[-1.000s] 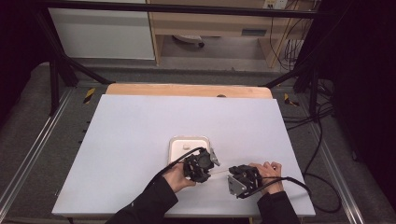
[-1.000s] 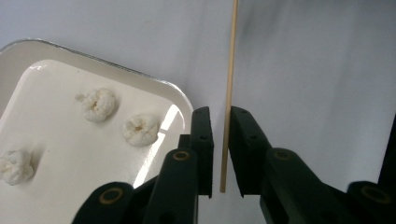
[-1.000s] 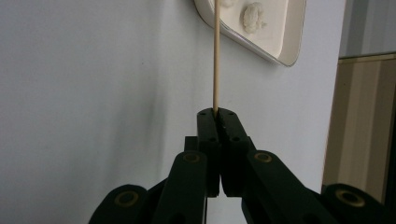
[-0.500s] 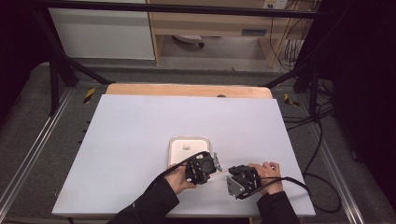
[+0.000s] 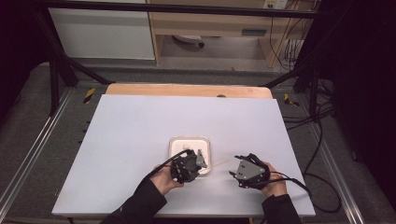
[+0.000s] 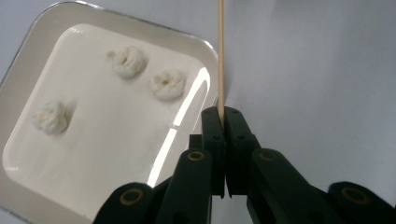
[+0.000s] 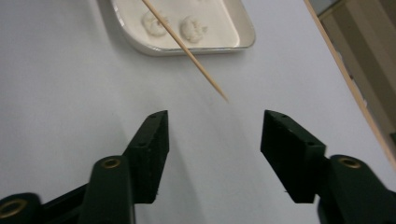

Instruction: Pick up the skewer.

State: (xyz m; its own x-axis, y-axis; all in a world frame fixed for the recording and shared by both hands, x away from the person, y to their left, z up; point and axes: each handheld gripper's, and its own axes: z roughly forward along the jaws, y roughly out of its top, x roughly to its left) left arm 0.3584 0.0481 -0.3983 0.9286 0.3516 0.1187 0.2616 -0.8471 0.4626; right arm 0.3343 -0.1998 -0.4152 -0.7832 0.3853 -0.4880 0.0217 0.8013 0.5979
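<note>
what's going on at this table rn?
A person works two handheld grippers at a white table. The left gripper is shut on a thin wooden skewer, beside a white square dish holding three small white dough-like lumps. The right gripper has just been opening its jaws; they stand apart with nothing between them, and the skewer's tip points toward it, just short of the gap.

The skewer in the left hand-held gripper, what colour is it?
Pale tan wood; the skewer shows best in the left gripper view.

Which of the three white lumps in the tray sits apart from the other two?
The lump at the left of the left gripper view; the other two sit side by side nearer the skewer.
</note>
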